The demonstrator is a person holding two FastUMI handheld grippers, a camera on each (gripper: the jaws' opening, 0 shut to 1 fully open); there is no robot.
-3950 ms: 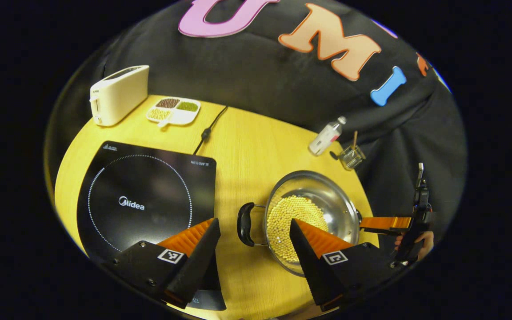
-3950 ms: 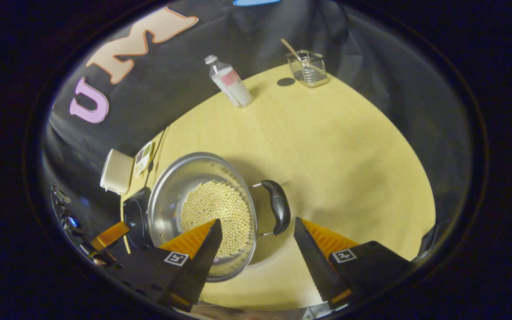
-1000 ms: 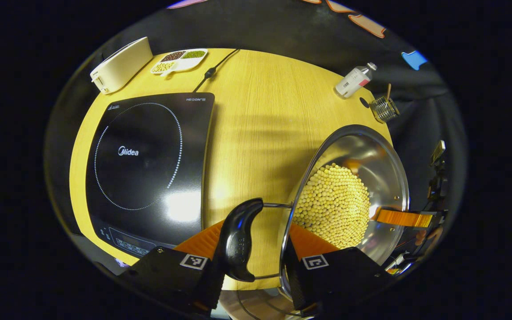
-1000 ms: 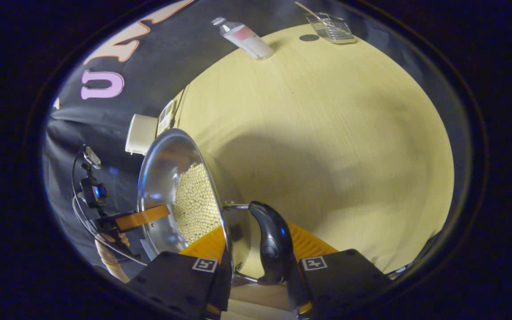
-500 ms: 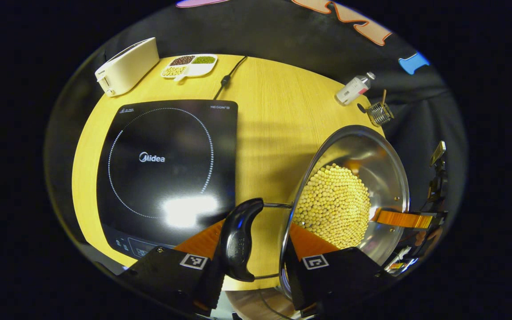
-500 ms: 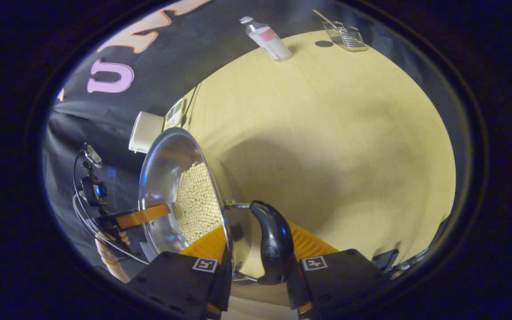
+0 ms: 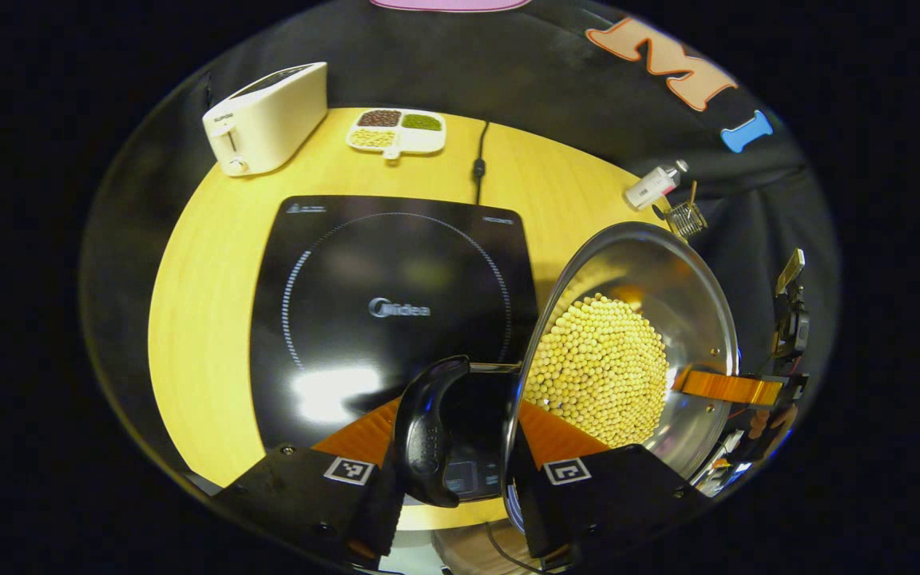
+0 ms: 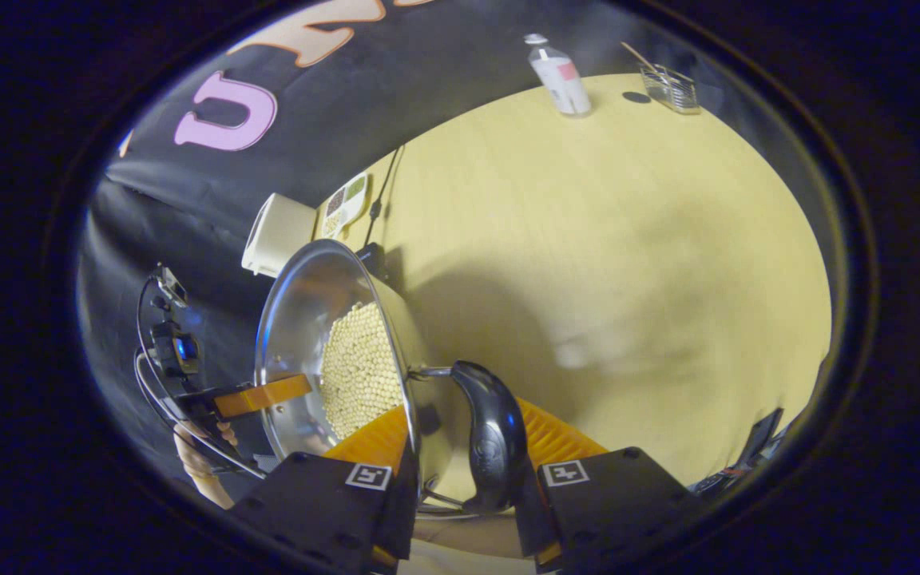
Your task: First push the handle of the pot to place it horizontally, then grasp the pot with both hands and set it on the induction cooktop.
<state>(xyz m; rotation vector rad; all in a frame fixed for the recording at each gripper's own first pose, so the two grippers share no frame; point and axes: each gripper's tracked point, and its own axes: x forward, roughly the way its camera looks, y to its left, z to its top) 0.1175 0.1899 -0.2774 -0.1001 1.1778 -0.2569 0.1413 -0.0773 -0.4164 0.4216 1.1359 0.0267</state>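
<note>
Left gripper view: the left gripper (image 7: 460, 467) has its two fingers pinching one black side handle (image 7: 426, 435) of the stainless steel pot (image 7: 636, 287), one finger outside the handle, the other inside the pot rim. The pot holds a layer of yellow soybeans (image 7: 600, 371). The pot sits over the right edge of the black induction cooktop (image 7: 384, 311); contact with the cooktop surface cannot be determined. On the far side of the pot, the other gripper reaches in at the opposite rim. At the far edge of the wooden table (image 7: 204, 303) stand a cream toaster (image 7: 264, 120) and a divided white dish of beans (image 7: 396, 132), with the cooktop's power cord (image 7: 478, 164) beside the dish. A small bottle (image 7: 652, 186) and a glass container (image 7: 688, 217) stand near the pot's far rim.

Right gripper view: the right gripper (image 8: 460, 479) has its fingers pressed onto the second black handle (image 8: 492, 435), likewise straddling the pot wall. The pot (image 8: 308, 319) extends to the left, beans (image 8: 352, 367) visible inside. The bottle (image 8: 560, 76) and glass container (image 8: 668, 86) stand at the table's far edge, well apart from the pot.
</note>
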